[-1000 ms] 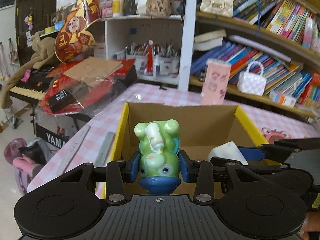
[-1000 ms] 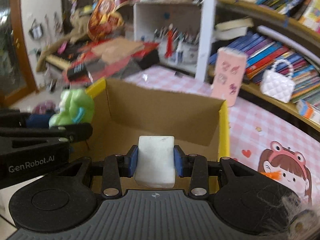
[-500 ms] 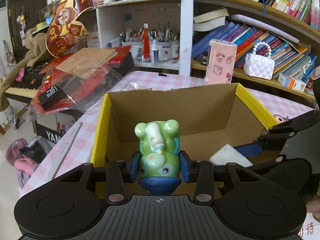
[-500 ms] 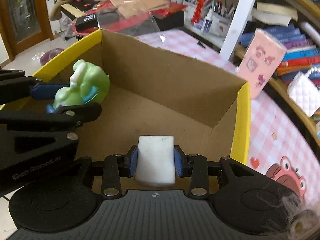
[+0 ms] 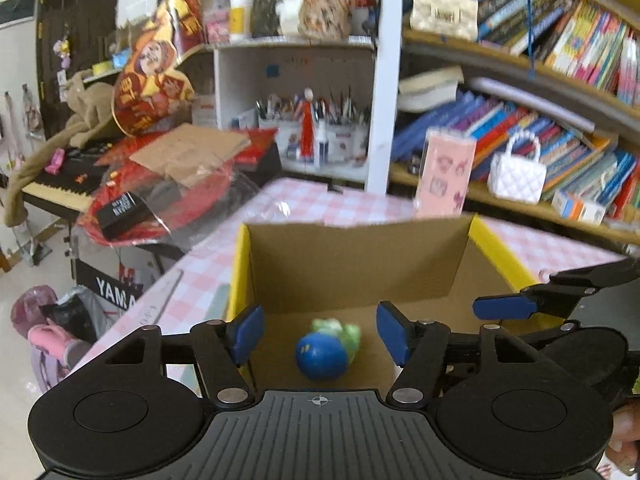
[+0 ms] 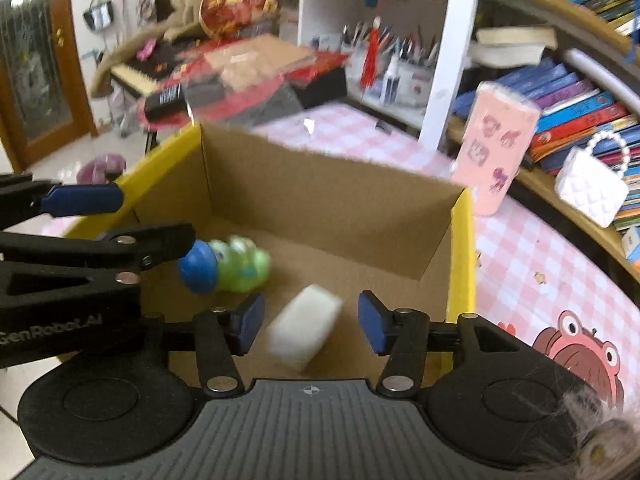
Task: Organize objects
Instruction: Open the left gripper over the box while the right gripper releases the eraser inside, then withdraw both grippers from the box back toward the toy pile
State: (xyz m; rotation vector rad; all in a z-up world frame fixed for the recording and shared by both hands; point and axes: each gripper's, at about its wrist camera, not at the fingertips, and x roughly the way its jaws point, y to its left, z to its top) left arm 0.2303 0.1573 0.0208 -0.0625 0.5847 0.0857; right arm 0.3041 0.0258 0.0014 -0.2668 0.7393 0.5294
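A yellow-rimmed cardboard box (image 5: pixel 352 264) (image 6: pixel 320 200) stands on the pink checked table. The green toy with a blue base (image 5: pixel 326 350) (image 6: pixel 224 266) lies on the box floor, free of my left gripper (image 5: pixel 320 334), whose jaws are opening with no pad touching it. The white block (image 6: pixel 304 330) is blurred and tilted inside the box, loose between the pads of my right gripper (image 6: pixel 310 322), whose jaws are also opening. Each gripper shows at the side of the other's view: the right one (image 5: pixel 520 306) and the left one (image 6: pixel 100 216).
A pink printed case (image 6: pixel 496 152) stands beyond the box's far right corner. Behind are bookshelves with a white quilted handbag (image 5: pixel 516 174), pen cups, and a keyboard piled with red packages (image 5: pixel 168 176) at the left. A cartoon print (image 6: pixel 576 360) marks the cloth at right.
Both grippers have let go: the green toy dropped from the left jaws onto the box floor, and the white block fell out of the right jaws. Both pairs of jaws stand wider.
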